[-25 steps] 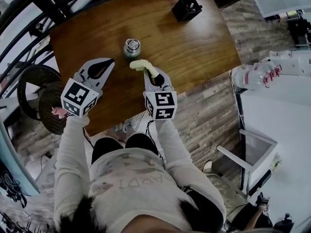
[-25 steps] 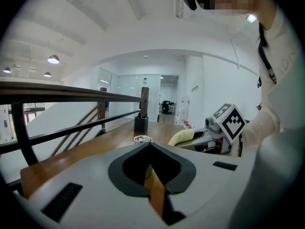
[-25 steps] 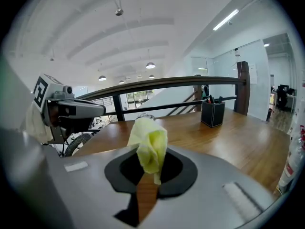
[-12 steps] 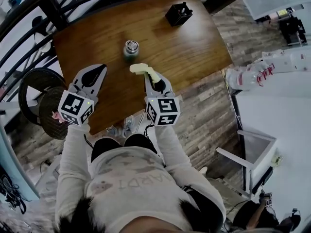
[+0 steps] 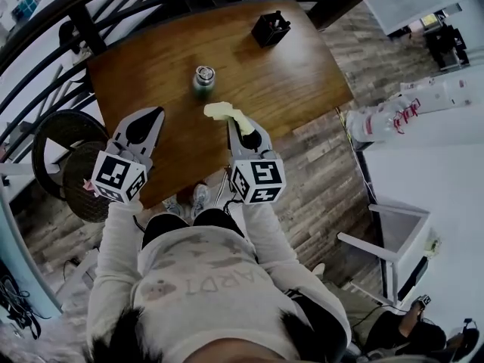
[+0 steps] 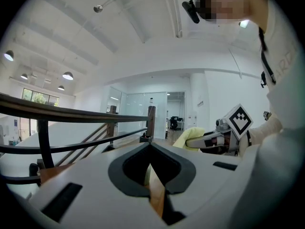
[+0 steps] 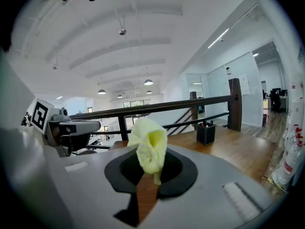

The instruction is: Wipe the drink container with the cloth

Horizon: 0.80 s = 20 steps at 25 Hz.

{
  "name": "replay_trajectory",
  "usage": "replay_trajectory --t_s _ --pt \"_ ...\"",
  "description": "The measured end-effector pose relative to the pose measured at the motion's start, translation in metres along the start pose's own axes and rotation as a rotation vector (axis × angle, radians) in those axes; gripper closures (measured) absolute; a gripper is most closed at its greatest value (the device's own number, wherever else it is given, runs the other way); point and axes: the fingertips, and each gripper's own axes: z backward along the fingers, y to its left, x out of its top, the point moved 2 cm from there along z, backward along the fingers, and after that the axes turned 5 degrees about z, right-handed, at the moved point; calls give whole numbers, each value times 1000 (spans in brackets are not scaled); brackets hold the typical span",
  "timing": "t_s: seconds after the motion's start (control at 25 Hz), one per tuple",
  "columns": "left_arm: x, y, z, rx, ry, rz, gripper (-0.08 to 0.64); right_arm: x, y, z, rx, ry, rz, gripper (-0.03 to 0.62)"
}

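The drink container (image 5: 203, 78), a small metal-topped cup, stands upright on the brown wooden table (image 5: 302, 74). My right gripper (image 5: 240, 125) is shut on a pale yellow cloth (image 5: 222, 111), which hangs just short of the container, to its near right. In the right gripper view the cloth (image 7: 148, 144) bunches up out of the shut jaws of that gripper (image 7: 152, 173). My left gripper (image 5: 150, 114) hovers over the table's near left part, shut and holding nothing, well apart from the container. Its jaws meet at a point in the left gripper view (image 6: 150, 146).
A black pen holder (image 5: 271, 29) stands at the table's far right. A dark railing (image 5: 113, 6) runs behind the table, and a round dark stool (image 5: 57, 138) sits to the left. White furniture and a wrapped bundle (image 5: 386, 118) stand at the right.
The left gripper has drawn back from the container towards the person. The right gripper, cloth in its jaws, has also eased back a little.
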Motion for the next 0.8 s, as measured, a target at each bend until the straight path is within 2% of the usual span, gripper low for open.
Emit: replay_trajectory --t_s 0.44,0.8 --pt "25 -15 22 -14 -62 -4 558 35 12 29 -17 -79 7 548" --pt "34 -22 41 -20 -100 3 558 47 27 44 -18 -119 19 548"
